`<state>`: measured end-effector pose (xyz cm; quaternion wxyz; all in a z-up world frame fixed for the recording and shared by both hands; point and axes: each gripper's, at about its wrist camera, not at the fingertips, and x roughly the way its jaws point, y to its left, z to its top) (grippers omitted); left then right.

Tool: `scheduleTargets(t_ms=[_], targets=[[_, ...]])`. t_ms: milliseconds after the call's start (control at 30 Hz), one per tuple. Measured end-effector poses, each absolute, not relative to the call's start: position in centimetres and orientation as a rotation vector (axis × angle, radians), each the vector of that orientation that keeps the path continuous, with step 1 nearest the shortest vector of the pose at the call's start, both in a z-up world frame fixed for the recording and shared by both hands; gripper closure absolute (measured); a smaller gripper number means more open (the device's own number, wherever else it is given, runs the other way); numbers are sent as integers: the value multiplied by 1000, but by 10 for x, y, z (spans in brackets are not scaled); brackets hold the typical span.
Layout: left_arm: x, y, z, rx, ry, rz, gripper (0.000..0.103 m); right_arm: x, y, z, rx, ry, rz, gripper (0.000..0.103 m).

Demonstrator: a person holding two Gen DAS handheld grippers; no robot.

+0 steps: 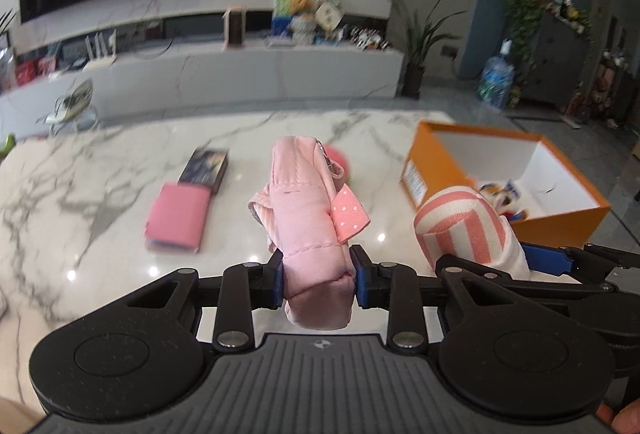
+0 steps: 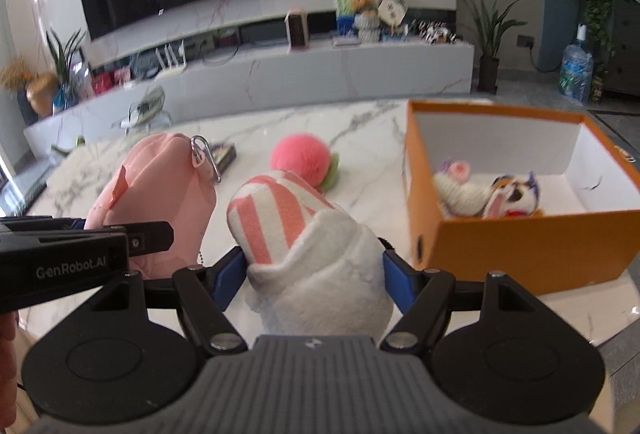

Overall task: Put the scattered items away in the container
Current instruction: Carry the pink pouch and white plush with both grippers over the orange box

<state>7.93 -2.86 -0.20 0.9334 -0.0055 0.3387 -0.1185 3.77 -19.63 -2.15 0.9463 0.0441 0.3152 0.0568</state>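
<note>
My left gripper (image 1: 317, 280) is shut on a pink fabric pouch (image 1: 310, 218) and holds it above the marble table (image 1: 120, 169). The pouch also shows in the right wrist view (image 2: 160, 193), with its metal clip up. My right gripper (image 2: 314, 274) is shut on a pink-and-white striped plush (image 2: 304, 242), just right of the pouch; the plush also shows in the left wrist view (image 1: 464, 230). The orange box (image 2: 532, 246) stands to the right with a small plush toy (image 2: 488, 193) inside. A pink ball plush (image 2: 302, 159) lies on the table.
A pink notebook (image 1: 178, 220) and a dark book (image 1: 204, 167) lie on the left of the table. A TV wall and low cabinet (image 1: 240, 73) stand behind the table. The table's far edge runs just beyond the box.
</note>
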Motion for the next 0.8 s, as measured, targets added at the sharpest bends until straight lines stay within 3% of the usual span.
scheduleTargets(t_ms=[400,800], targets=[[77,-114,20,65,610,-431,67,6,-269,20,160,491,-44,28],[91,-213,11,149,595,-584,67,-6,-352,21,261,453,-240,29]])
